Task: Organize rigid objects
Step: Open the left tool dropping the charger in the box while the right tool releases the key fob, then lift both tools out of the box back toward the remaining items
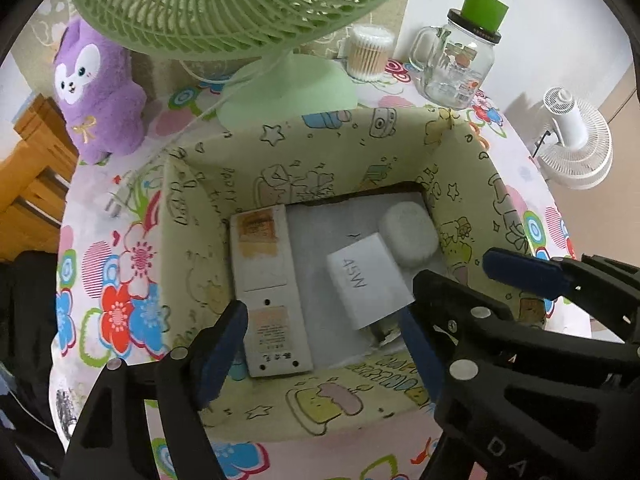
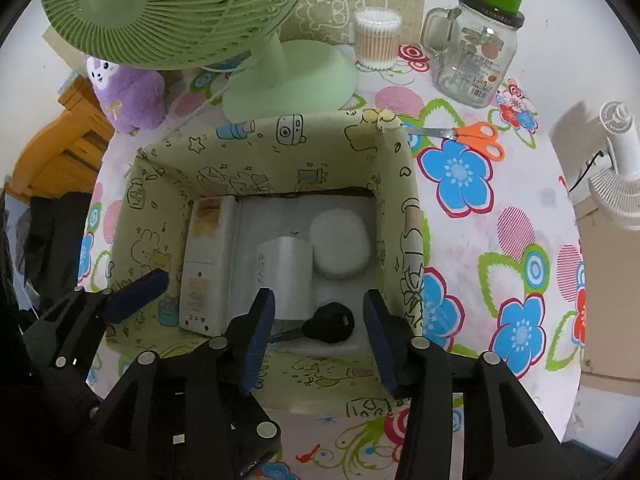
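Both grippers — left (image 1: 320,344), right (image 2: 320,324) — were held with fingers spread over the patterned box (image 2: 256,148); a black key (image 2: 330,322), seemingly, lay beneath.

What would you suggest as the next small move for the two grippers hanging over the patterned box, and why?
Probably lift both grippers straight up out of the yellow-green patterned cardboard box. The left gripper and right gripper both stand open with nothing gripped, and the long white power strip, white 45W charger block, white oval case and black key already lie inside.
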The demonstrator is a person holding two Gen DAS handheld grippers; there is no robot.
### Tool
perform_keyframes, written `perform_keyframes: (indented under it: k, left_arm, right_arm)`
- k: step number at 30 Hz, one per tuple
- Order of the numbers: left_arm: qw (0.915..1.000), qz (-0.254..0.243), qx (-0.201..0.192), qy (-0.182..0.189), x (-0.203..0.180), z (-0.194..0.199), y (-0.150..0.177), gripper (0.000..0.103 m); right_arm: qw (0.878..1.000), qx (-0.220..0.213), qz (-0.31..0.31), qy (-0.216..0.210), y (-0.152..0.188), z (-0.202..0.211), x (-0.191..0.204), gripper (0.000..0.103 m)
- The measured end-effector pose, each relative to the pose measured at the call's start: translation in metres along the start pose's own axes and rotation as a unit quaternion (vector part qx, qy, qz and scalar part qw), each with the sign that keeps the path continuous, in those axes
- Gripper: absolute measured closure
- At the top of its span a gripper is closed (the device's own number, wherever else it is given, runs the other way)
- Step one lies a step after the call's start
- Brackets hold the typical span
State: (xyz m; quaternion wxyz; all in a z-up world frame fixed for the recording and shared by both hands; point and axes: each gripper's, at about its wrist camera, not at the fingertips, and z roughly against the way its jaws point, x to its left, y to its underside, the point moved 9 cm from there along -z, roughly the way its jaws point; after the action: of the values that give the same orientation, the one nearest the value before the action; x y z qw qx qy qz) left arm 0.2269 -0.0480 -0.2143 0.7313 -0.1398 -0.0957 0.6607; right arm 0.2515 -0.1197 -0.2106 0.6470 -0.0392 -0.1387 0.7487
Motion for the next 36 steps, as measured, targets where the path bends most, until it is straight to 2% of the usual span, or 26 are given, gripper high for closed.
perform_keyframes:
  k: [3, 4, 6, 9, 19, 36]
  left_arm:
    - [1.0000, -0.002, -0.003, -0.008, 0.004, 0.006, 0.002, 0.018]
    - [1.0000, -0.002, -0.005, -0.004, 0.004, 0.008, 0.003, 0.015]
    - [0.9999, 0.002, -0.013, 0.000, 0.005, 0.014, 0.002, 0.010]
    - [0.9997, -0.003, -0.024, -0.008, 0.006, 0.023, 0.002, 0.007]
    - [0.9991, -0.016, -0.036, -0.017, 0.001, 0.046, 0.012, 0.005]
    - [0.9977, -0.031, -0.053, -0.030, -0.008, 0.078, 0.031, 0.005]
  right_arm:
    - [1.000, -0.004, 0.006, 0.006, 0.001, 0.004, 0.004, 0.042]
    - [1.000, -0.007, 0.007, 0.008, 0.001, 0.006, 0.005, 0.033]
    - [1.000, -0.013, 0.001, 0.003, 0.001, 0.011, 0.007, 0.023]
    - [1.000, -0.016, -0.009, -0.001, 0.002, 0.017, 0.007, 0.018]
    - [0.999, -0.037, -0.003, 0.013, 0.013, 0.042, 0.007, 0.014]
    - [0.997, -0.069, 0.006, 0.037, 0.036, 0.078, 0.009, 0.013]
